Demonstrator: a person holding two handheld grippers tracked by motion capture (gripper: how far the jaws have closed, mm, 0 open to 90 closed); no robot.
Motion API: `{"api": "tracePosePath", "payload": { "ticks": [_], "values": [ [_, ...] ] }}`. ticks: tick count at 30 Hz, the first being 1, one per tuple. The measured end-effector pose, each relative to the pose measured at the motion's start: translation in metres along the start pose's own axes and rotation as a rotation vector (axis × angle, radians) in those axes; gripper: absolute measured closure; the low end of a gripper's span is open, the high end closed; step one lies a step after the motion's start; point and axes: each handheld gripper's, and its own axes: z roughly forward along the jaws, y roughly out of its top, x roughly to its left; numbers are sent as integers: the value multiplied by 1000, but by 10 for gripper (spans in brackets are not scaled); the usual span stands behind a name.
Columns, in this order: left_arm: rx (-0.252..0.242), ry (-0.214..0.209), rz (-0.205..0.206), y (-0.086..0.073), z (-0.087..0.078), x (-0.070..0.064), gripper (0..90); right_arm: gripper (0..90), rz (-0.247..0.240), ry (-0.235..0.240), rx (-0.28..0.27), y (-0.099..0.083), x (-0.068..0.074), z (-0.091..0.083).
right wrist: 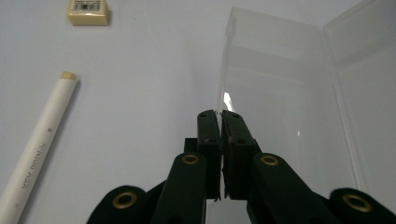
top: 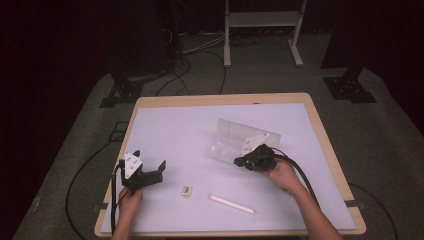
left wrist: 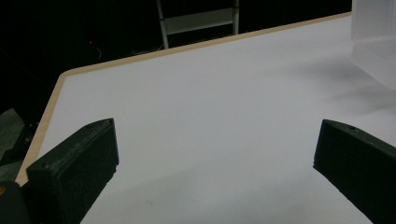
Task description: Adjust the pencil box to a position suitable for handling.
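An open clear plastic box [top: 235, 137] sits right of the table's middle, its lid standing up behind it. My right gripper [top: 239, 161] is at the box's near left corner. In the right gripper view the right gripper [right wrist: 219, 114] is shut on the thin front wall of the clear box [right wrist: 280, 79]. A small cream eraser [top: 187, 190] [right wrist: 88, 11] and a white pen [top: 231, 204] [right wrist: 39, 140] lie near the front edge. My left gripper [top: 149, 159] [left wrist: 217, 128] rests open at the front left, with only bare mat between its jaws.
A pale mat covers the wooden table [top: 310, 165]. The clear box [left wrist: 373, 42] appears at the far right of the left gripper view. Cables [top: 200, 60] and a metal frame [top: 262, 30] stand on the dark floor beyond the table.
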Motion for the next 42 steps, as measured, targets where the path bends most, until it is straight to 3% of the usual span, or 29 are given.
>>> {"api": "tracePosePath", "payload": {
  "ticks": [7, 12, 23, 37, 42],
  "values": [
    [-5, -4, -14, 0, 0, 1, 0, 864, -22, 62, 30, 2, 10, 17],
    [-5, -3, -13, 0, 0, 0, 0, 864, -40, 90, 21, 3, 14, 23],
    [-4, -4, -17, 0, 0, 1, 0, 863, -10, 129, 47, -3, 14, 33],
    [-3, -5, -17, 0, 0, 1, 0, 851, 3, 125, 53, -7, 16, 36],
    [-3, -7, -16, 0, 0, 1, 0, 739, 39, 131, 29, -7, 15, 33]
  ]
}}
